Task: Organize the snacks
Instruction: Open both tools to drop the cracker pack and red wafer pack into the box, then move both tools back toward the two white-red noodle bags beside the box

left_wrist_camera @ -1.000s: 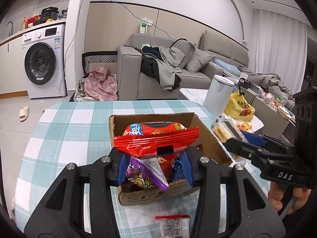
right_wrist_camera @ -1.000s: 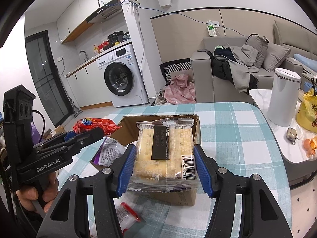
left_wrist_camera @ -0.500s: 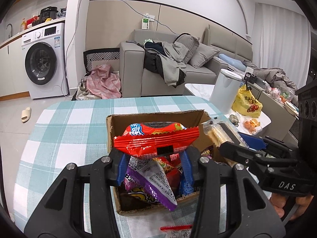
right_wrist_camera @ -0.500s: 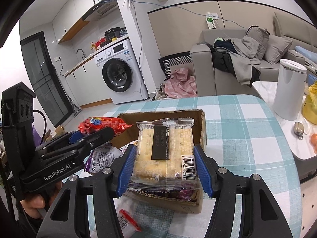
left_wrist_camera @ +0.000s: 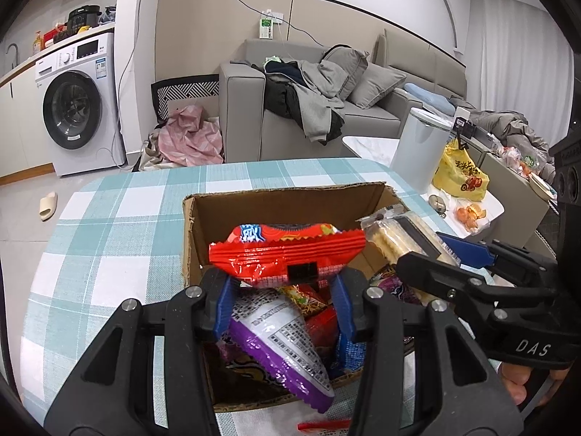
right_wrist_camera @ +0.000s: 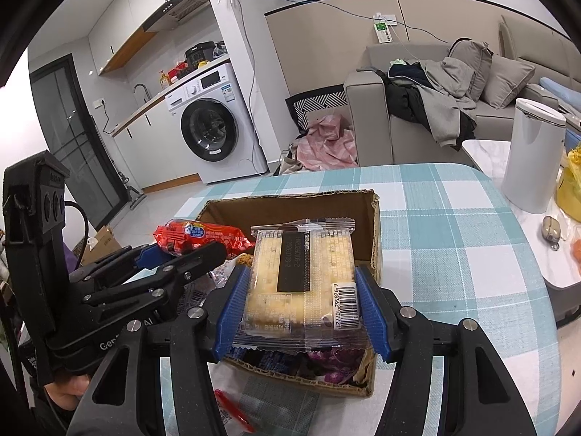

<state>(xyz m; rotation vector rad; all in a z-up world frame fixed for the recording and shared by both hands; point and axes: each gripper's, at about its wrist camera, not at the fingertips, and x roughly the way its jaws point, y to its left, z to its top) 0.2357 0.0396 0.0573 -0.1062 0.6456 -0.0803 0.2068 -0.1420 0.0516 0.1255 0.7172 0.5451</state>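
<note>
An open cardboard box (left_wrist_camera: 283, 207) sits on the checked table; it also shows in the right wrist view (right_wrist_camera: 374, 232). Several snack packs lie in it, among them a purple pack (left_wrist_camera: 279, 341). My left gripper (left_wrist_camera: 285, 305) is shut on a red snack pack (left_wrist_camera: 287, 250) and holds it over the box. My right gripper (right_wrist_camera: 301, 309) is shut on a clear pack of yellow cakes (right_wrist_camera: 301, 272) above the box's right side. That pack (left_wrist_camera: 403, 236) and the right gripper show at right in the left wrist view. The red pack (right_wrist_camera: 199, 236) shows at left in the right wrist view.
The table wears a teal and white checked cloth (left_wrist_camera: 109, 239). A small red-topped sachet (right_wrist_camera: 232, 408) lies in front of the box. A white bin (right_wrist_camera: 533, 160) and a yellow bag (left_wrist_camera: 459, 174) stand to the right. A sofa (left_wrist_camera: 326, 120) and a washing machine (left_wrist_camera: 76, 105) stand behind.
Both grippers have moved forward over the box with their packs still held. The cake pack now hangs over the box's right side, close to the red pack.
</note>
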